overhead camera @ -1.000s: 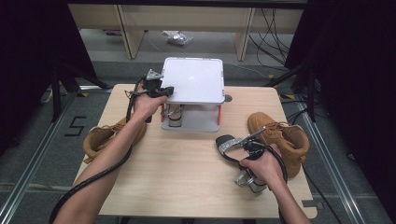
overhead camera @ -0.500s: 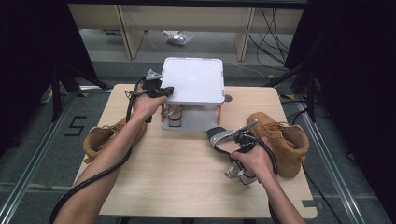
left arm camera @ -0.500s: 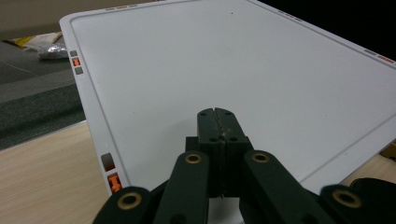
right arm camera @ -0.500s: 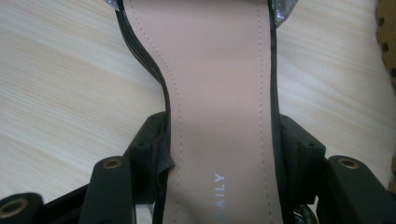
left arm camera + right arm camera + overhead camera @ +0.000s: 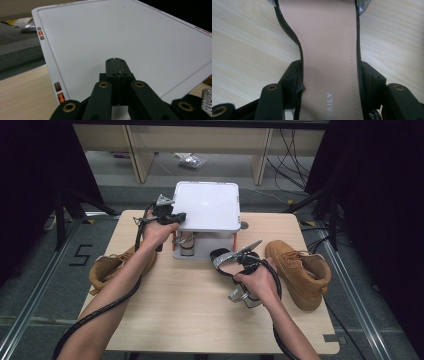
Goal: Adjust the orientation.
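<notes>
Two grippers are at work over the pale wooden table. The right gripper has its jaws spread wide and pressed against both edges of a black high-heeled sandal with a beige insole, clamping it at the narrow waist of the sole; in the high view that sandal is held just above the table's middle, its toe pointing toward the rack, with the right gripper in the person's right hand. The left gripper has its jaws fully closed with nothing between them, its tips lying over the white flat top of a small two-tier shoe rack with orange posts. In the high view the left gripper sits at the rack's left edge. A tan suede lace-up boot lies on the table just right of the sandal, and a second tan boot lies at the table's left edge, partly behind the left forearm.
</notes>
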`<state>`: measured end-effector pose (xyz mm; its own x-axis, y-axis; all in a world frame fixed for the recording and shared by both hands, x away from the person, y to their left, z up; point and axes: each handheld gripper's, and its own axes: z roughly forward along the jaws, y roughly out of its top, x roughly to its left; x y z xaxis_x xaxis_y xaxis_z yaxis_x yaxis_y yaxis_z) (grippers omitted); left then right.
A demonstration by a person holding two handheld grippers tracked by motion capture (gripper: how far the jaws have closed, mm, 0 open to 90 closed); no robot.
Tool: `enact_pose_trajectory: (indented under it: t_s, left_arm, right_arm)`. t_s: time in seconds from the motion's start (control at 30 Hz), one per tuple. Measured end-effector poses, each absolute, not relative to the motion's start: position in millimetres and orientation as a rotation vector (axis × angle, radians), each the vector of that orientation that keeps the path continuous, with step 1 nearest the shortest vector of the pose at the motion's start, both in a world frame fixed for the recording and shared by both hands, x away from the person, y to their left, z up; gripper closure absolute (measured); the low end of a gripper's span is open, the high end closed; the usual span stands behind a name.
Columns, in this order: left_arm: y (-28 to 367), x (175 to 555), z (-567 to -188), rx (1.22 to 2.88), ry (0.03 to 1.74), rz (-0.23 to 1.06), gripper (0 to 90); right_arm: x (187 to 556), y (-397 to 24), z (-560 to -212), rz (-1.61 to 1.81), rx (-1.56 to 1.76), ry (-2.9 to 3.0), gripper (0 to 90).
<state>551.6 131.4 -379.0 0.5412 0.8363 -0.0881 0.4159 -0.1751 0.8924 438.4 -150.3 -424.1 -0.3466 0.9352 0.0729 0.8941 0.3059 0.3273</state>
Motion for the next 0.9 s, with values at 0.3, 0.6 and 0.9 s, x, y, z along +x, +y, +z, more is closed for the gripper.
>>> enact_pose_trajectory:
  t_s: [0.3,0.6,0.9]
  left_arm:
    - [131,552,-379,1.793,1.038,0.534,90.0]
    - [132,552,-378,1.810,1.034,0.539,89.9]
    - [132,552,-378,1.814,1.032,0.539,90.0]
  right_arm:
    - [451,-135,-427,0.500,1.671,2.429,43.3]
    - [464,-121,-430,0.499,1.676,2.402,43.3]
    - [478,-113,-437,0.475,1.695,2.355,43.3]
